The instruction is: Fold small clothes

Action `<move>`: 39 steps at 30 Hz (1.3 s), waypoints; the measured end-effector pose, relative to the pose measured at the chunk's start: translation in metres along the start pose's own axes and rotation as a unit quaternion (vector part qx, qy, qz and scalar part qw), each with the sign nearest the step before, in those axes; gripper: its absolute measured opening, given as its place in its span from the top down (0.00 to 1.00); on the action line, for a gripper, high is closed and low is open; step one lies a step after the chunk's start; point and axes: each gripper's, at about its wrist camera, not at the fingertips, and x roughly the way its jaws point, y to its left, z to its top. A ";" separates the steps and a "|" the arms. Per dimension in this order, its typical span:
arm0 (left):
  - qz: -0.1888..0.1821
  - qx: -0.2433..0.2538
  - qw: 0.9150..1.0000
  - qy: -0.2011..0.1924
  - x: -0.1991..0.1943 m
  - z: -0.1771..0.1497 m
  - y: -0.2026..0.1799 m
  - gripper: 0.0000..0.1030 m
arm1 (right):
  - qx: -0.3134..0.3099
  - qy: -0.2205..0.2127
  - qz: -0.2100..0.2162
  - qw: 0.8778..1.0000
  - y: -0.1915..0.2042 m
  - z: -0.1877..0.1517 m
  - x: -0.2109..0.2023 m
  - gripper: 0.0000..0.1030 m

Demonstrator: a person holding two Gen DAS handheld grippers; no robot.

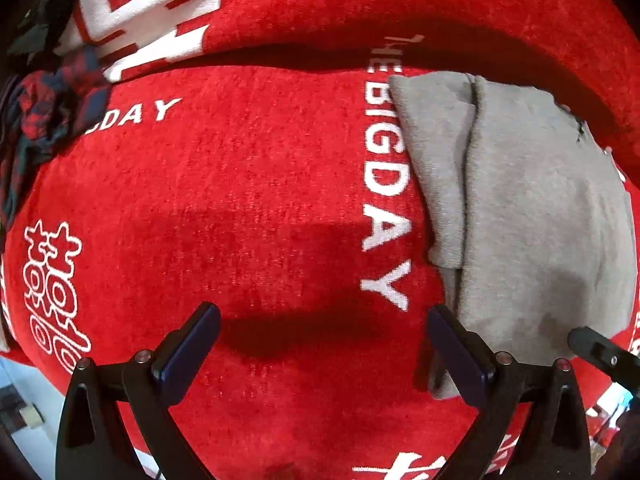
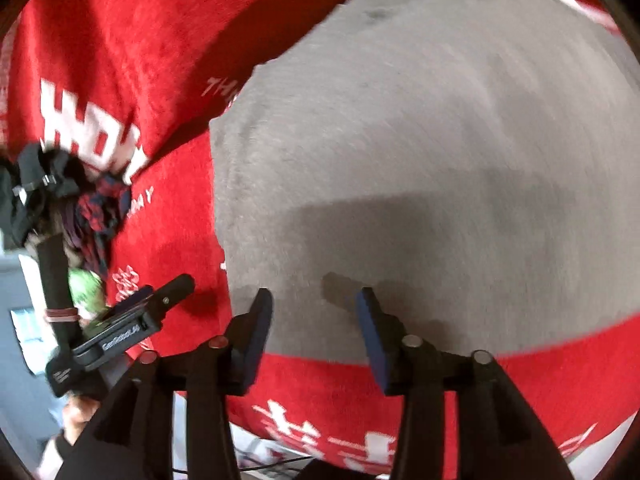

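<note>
Red blanket with white lettering fills both views. Folded grey garment lies on it, right side of left view, centre of right view. Plaid cloth bunched upper left. Left gripper released, empty. Right gripper released above the garment's lower edge.

We log grey garment plain, unpatterned | red cloth fuzzy with white lettering and white outline characters | crumpled plaid garment dark red and navy checks | black garment plain | left gripper black frame, dark blue pads | right gripper same colours
</note>
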 end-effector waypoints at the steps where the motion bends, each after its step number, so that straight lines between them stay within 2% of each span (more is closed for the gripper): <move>1: -0.004 0.008 1.000 0.002 0.000 0.000 -0.005 0.00 | 0.015 -0.004 0.010 1.000 -0.007 -0.005 -0.003 0.46; 5: -0.017 0.021 1.000 0.015 0.001 0.003 -0.024 0.00 | 0.063 -0.020 0.031 0.997 -0.032 -0.024 -0.010 0.46; 7: 0.007 0.028 1.000 0.012 0.003 0.006 -0.030 0.00 | 0.091 -0.026 0.043 0.995 -0.047 -0.034 -0.013 0.46; 9: 0.010 0.019 1.000 0.017 0.007 0.009 -0.029 0.00 | 0.117 -0.031 0.057 0.991 -0.060 -0.042 -0.016 0.46; 11: -0.042 -0.008 0.998 0.040 0.014 0.013 -0.025 0.00 | 0.140 -0.039 0.072 0.987 -0.072 -0.052 -0.017 0.46; 13: -0.094 -0.038 0.994 0.046 0.015 0.016 -0.020 0.00 | 0.158 -0.046 0.088 0.982 -0.082 -0.059 -0.016 0.46; 18: -0.166 -0.054 0.984 0.036 0.013 0.027 -0.027 0.00 | 0.197 -0.076 0.149 0.966 -0.094 -0.061 -0.001 0.46; 22: -0.233 -0.063 0.970 0.042 0.016 0.036 -0.044 0.00 | 0.214 -0.087 0.188 0.955 -0.088 -0.052 0.016 0.46; 28: -0.282 -0.078 0.955 0.054 0.042 0.050 -0.059 0.00 | 0.225 -0.077 0.216 0.947 -0.071 -0.029 0.031 0.45; 29: -0.290 -0.083 0.952 0.056 0.043 0.052 -0.052 0.00 | 0.226 -0.068 0.219 0.947 -0.070 -0.025 0.032 0.50; 30: -0.300 -0.087 0.948 0.058 0.045 0.053 -0.052 0.00 | 0.226 -0.060 0.224 0.946 -0.069 -0.021 0.032 0.76; 31: -0.313 -0.090 0.943 0.062 0.046 0.056 -0.051 0.00 | 0.225 -0.055 0.231 0.945 -0.068 -0.019 0.031 0.89; 33: -0.336 -0.093 0.935 0.067 0.048 0.059 -0.047 0.00 | 0.220 -0.057 0.256 0.940 -0.066 -0.013 0.024 0.92; 35: -0.367 -0.096 0.922 0.076 0.053 0.063 -0.047 0.00 | 0.206 -0.062 0.278 0.936 -0.063 -0.008 0.011 0.92; 39: -0.424 -0.107 0.894 0.103 0.067 0.077 -0.065 0.00 | 0.183 -0.062 0.295 0.936 -0.055 0.003 -0.006 0.92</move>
